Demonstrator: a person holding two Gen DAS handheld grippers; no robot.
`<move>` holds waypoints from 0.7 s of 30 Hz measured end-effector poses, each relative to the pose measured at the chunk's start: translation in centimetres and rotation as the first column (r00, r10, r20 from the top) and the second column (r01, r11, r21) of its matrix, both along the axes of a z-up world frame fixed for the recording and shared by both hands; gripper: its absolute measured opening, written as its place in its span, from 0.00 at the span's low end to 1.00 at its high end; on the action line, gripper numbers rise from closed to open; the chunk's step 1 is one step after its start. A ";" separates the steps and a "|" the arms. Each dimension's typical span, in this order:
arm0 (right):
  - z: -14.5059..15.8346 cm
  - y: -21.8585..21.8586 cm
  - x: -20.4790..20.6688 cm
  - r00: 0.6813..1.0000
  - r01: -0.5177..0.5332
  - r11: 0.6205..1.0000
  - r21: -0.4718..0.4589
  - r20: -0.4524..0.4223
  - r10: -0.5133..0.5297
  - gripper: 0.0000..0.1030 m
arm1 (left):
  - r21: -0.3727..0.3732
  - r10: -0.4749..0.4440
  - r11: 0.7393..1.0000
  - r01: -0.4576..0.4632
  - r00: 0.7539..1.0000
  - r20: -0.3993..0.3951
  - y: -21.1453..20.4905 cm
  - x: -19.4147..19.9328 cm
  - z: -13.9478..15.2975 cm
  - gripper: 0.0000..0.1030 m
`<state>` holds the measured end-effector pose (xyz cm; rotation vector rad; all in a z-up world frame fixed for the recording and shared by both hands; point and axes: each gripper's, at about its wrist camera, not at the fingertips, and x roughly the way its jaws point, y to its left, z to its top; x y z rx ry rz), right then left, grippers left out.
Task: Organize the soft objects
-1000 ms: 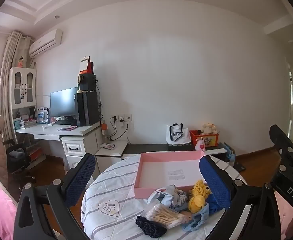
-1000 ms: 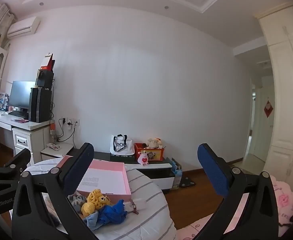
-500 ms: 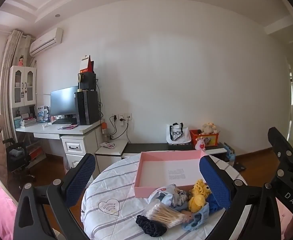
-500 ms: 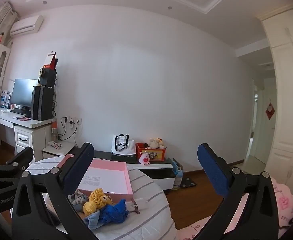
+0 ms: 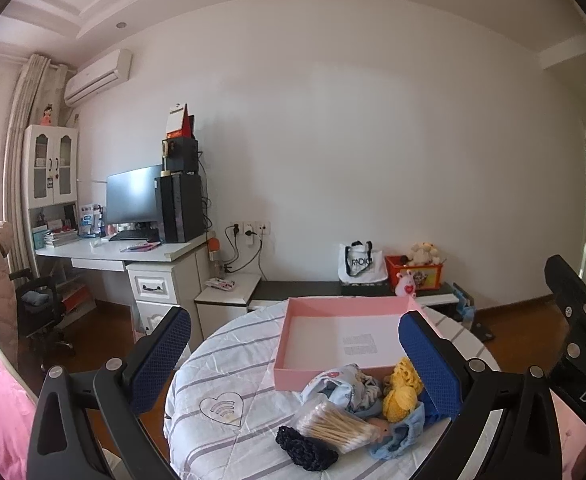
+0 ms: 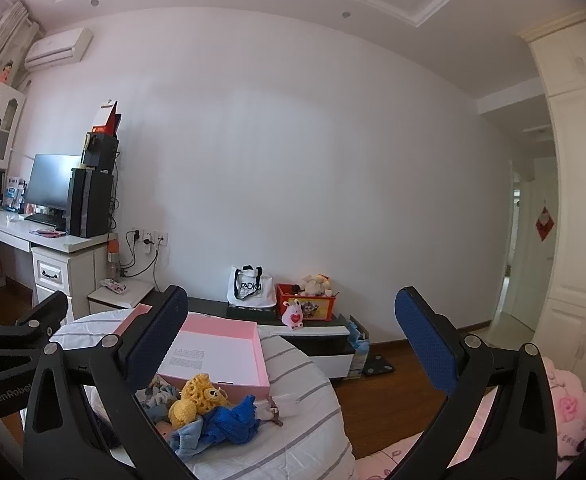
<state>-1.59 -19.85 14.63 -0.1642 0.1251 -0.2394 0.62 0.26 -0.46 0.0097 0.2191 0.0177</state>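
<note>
One pink box (image 5: 345, 344), lid off, sits on one round table (image 5: 229, 364) under a white cloth with grey stripes. All soft items lie in a single heap touching the box's near wall, none inside it.

Count of the heap, left wrist view:
- one yellow crocheted toy (image 5: 403, 390)
- one patterned white-and-blue cloth (image 5: 339, 384), left of the toy
- one black knitted piece (image 5: 307, 448), nearest the camera
- one light blue fabric piece (image 5: 399, 434), under the toy
- one clear bag of cotton swabs (image 5: 335, 426), between the black piece and the cloth

Right wrist view adds one royal-blue knitted piece (image 6: 235, 420), just right of the toy (image 6: 197, 398) and near the box's near corner (image 6: 221, 356).

Left gripper (image 5: 293, 364): jaws spread wide, nothing between them, held above the table, short of the heap. Right gripper (image 6: 293, 352): jaws spread wide, nothing held, off the table's right edge, heap at its lower left.
</note>
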 end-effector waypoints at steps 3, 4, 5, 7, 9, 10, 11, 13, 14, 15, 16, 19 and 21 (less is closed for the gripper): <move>0.0 0.1 0.0 1.000 -0.004 1.000 -0.003 -0.002 0.004 1.00 | 0.001 -0.011 1.000 0.011 1.000 -0.003 0.1 -0.2 0.1 1.00; -0.1 0.1 0.0 1.000 -0.003 1.000 -0.003 -0.001 0.003 1.00 | 0.003 -0.011 1.000 0.011 1.000 -0.002 0.1 -0.2 0.2 1.00; 0.0 0.1 -0.1 1.000 -0.002 1.000 -0.002 -0.001 0.002 1.00 | 0.007 -0.009 1.000 0.009 1.000 0.002 0.1 -0.3 0.2 1.00; 0.1 0.0 -0.1 1.000 -0.001 1.000 0.001 0.000 0.001 1.00 | 0.008 -0.008 1.000 0.008 1.000 0.005 0.1 -0.4 0.2 1.00; 0.1 -0.1 -0.1 1.000 -0.001 1.000 0.006 -0.001 0.001 1.00 | 0.007 -0.011 1.000 0.011 1.000 0.006 0.2 -0.6 0.3 1.00; 0.1 -0.2 -0.2 1.000 -0.001 1.000 0.009 0.001 0.001 1.00 | 0.007 -0.011 1.000 0.011 1.000 0.007 0.2 -0.6 0.4 1.00; 0.2 -0.2 -0.2 1.000 -0.001 1.000 0.011 0.001 0.001 1.00 | 0.009 -0.012 1.000 0.011 1.000 0.009 0.2 -0.7 0.4 1.00; 0.2 -0.2 -0.2 1.000 -0.002 1.000 0.013 0.001 0.002 1.00 | 0.011 -0.009 1.000 0.009 1.000 0.010 0.2 -0.7 0.2 0.99; 0.1 -0.3 -0.2 1.000 -0.002 1.000 0.015 0.001 0.002 1.00 | 0.013 -0.008 1.000 0.008 1.000 0.012 0.1 -0.8 0.2 0.99; 0.2 -0.3 -0.2 1.000 -0.003 1.000 0.017 0.000 0.003 1.00 | 0.015 -0.007 1.000 0.007 1.000 0.012 0.1 -0.6 0.1 0.99; 0.2 -0.3 -0.2 1.000 -0.004 1.000 0.019 -0.001 0.004 1.00 | 0.016 -0.006 1.000 0.006 1.000 0.013 0.1 -0.6 0.1 0.99; 0.2 -0.4 -0.1 1.000 -0.011 0.999 0.031 -0.006 0.011 1.00 | 0.017 -0.003 1.000 0.002 1.000 0.015 0.0 -0.8 0.1 0.98; 0.2 -0.5 0.0 1.000 -0.016 0.999 0.040 -0.010 0.016 1.00 | 0.019 -0.005 1.000 0.005 1.000 0.014 -0.1 -0.9 0.2 0.98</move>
